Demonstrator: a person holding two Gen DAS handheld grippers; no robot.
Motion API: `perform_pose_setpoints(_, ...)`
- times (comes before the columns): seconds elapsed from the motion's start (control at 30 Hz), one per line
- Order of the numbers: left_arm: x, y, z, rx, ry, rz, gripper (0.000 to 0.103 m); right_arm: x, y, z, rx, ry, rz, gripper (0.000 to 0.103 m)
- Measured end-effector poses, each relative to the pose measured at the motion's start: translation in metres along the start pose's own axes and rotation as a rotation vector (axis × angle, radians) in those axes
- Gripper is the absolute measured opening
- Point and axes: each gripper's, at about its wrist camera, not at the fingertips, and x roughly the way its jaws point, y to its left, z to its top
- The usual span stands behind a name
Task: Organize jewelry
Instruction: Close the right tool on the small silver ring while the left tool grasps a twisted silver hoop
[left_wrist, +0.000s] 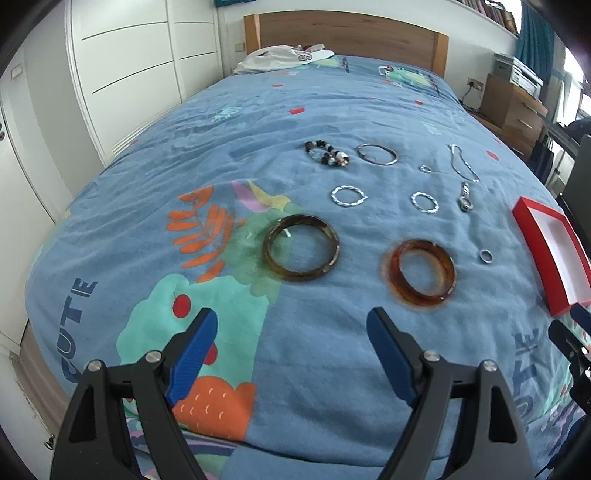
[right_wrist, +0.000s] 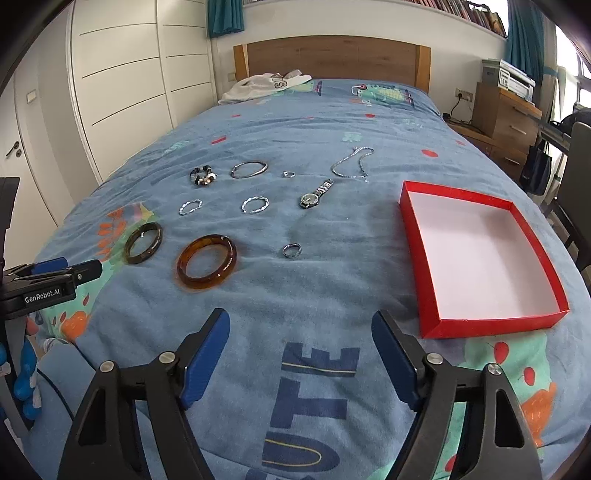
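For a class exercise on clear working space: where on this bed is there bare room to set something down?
Bare blanket lies between the small silver ring and the red cardboard tray, and before both open claws, left and right. The tray floor is bare. Crowded: around the amber bangle and silver wristwatch.

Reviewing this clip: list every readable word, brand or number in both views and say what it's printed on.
"GenRobot.AI": on the left gripper body, seen in the right wrist view.
"CUTE": printed on the bedspread, "C" partly hidden; near the right gripper only "UTE" shows.
"S": on the white garment; remaining letters unreadable.
Book spines on the shelf: too small.
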Motion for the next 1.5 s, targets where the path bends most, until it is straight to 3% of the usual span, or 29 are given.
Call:
perform_pose_setpoints(0.63,0.032,0.02,0.017,-0.044,0.018,-0.025,0.082,0.03,0.006,0.015,0.005,0.012,0.039,0.076)
perform_pose_setpoints(1.1,0.052,0.03,0.038,-0.059,0.004,-0.027,0.082,0.05,-0.001,0.031,0.027,0.019,0.059,0.062)
perform_pose_setpoints(1.5,0.076,0.024,0.073,-0.034,0.006,-0.111,0.082,0.075,-0.003,0.05,0.026,0.028,0.096,0.049)
